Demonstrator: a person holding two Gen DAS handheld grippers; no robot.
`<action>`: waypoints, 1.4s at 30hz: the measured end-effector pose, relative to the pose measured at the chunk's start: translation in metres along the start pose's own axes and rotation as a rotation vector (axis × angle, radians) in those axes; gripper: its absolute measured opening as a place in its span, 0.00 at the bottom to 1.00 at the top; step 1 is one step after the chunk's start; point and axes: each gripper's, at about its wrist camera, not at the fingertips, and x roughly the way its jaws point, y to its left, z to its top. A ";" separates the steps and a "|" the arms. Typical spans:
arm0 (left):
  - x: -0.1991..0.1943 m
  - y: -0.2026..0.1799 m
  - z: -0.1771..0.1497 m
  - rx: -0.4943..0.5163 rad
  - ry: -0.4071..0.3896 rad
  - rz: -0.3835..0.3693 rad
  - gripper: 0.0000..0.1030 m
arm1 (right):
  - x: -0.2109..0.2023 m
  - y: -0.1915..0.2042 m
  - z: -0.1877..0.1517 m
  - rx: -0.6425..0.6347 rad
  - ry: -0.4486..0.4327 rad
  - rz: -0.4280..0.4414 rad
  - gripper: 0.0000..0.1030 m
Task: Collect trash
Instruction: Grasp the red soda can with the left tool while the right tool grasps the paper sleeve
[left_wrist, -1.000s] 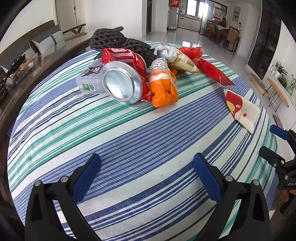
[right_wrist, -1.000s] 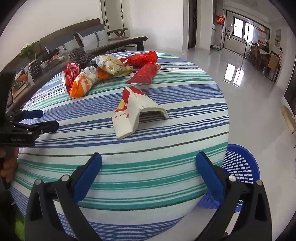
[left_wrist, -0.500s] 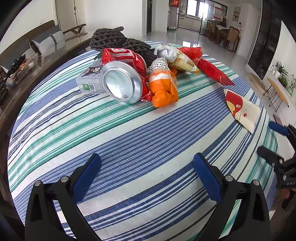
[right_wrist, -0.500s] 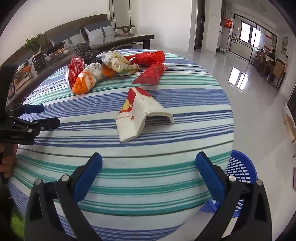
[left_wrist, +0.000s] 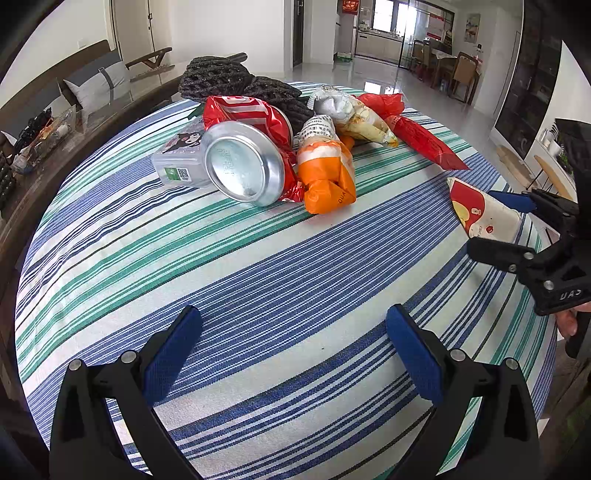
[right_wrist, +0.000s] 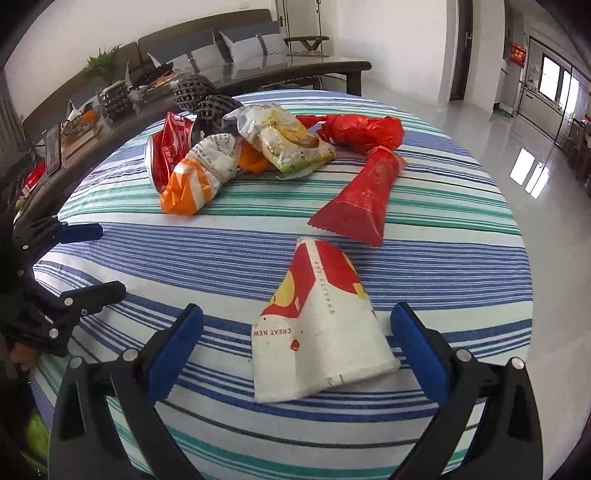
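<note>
Right wrist view: right gripper (right_wrist: 295, 343), fingers wide and empty, straddles the flattened paper cup (right_wrist: 317, 332) at the table's near edge, while the left gripper (left_wrist: 293, 349) gapes idle; closing shallow could skid it off.

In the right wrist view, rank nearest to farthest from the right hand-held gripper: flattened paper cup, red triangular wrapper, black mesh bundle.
1. Flattened red-and-white paper cup, lying between the open fingers of the right hand-held gripper.
2. Red triangular plastic wrapper, mid-table, right of centre.
3. Black mesh bundle, far edge, left.
</note>
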 end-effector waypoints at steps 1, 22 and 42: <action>0.000 0.001 0.000 -0.001 -0.001 -0.005 0.95 | -0.002 0.002 -0.001 -0.002 -0.005 0.007 0.95; 0.007 0.062 0.068 -0.242 -0.134 -0.103 0.43 | -0.021 0.009 -0.014 0.074 -0.066 -0.023 0.51; -0.048 0.080 0.030 0.102 -0.096 -0.057 0.88 | -0.026 0.026 -0.014 0.073 -0.049 0.048 0.72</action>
